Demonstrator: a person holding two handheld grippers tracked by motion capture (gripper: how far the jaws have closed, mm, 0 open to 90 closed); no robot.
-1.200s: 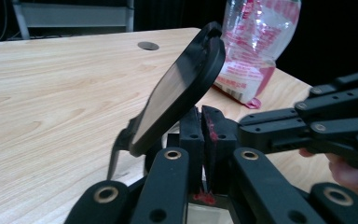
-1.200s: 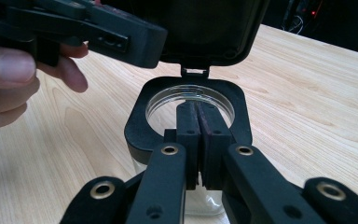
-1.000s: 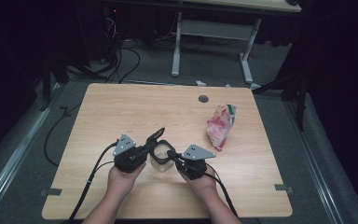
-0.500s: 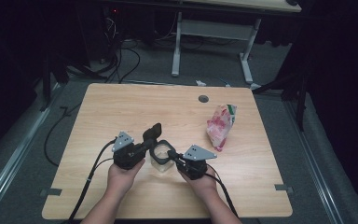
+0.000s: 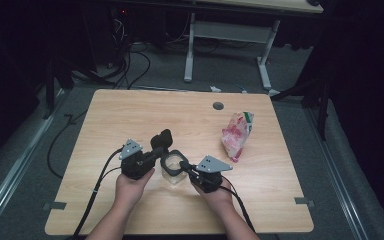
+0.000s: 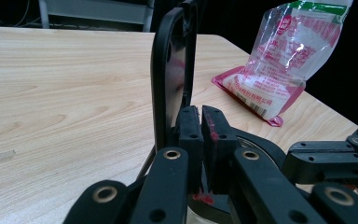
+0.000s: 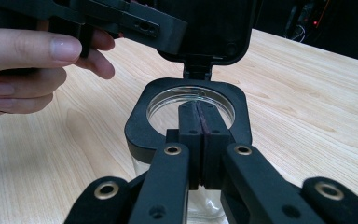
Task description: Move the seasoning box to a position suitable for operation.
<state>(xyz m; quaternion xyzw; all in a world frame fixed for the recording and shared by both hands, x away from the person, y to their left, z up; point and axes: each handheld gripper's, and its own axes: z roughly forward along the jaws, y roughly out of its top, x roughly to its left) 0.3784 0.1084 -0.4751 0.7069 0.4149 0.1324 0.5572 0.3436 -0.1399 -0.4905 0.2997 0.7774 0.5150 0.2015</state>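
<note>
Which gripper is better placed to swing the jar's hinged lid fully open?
Left. The left gripper sits beside the raised lid, jaws shut at its hinge end. The right gripper rests, jaws shut, over the jar's rim.

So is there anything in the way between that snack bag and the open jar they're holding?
Nothing visible. Bare table lies between the snack bag and the jar, whose lid stands flipped up, with the left claw and right claw shut at its rim.

Dim lab/test rig: bare wooden table [image 5: 130, 115], floor cables [image 5: 130, 60], metal desk frame [image 5: 220, 30].
</note>
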